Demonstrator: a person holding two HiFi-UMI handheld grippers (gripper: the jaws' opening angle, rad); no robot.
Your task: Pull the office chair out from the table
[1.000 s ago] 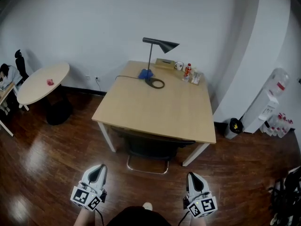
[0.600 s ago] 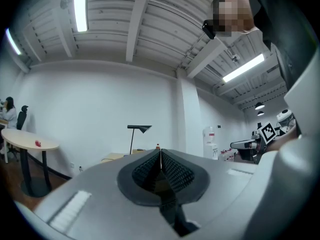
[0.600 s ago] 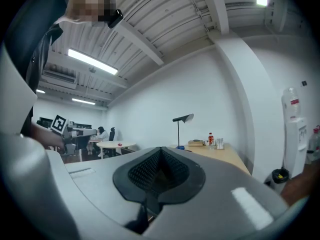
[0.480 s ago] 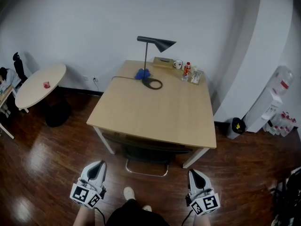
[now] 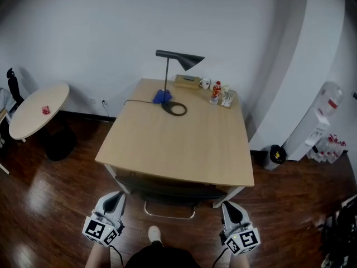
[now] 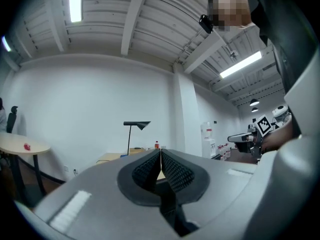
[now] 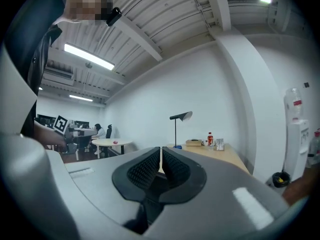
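The table (image 5: 173, 144) is the biggest thing here; one of it, plus one round table (image 5: 39, 108) off to the left. One chair (image 5: 173, 194) — tucked right under the table's near edge, only its dark back and a chrome base bar showing. It is likely fairly heavy but stiff; whether it rolls or drags on the wood floor I cannot tell, so expect some resistance. The top edge of the back looks the best hold — rigid, reachable, one gripper toward each end for a straight pull. One lamp (image 5: 178, 57) stands at the far end, well clear. Two grippers: the left gripper (image 5: 115, 196) has its pads pressed together on nothing; the right gripper (image 5: 229, 206) shows a hairline slit, just beginning to part, also empty; both sit short of the chair, either side of it.
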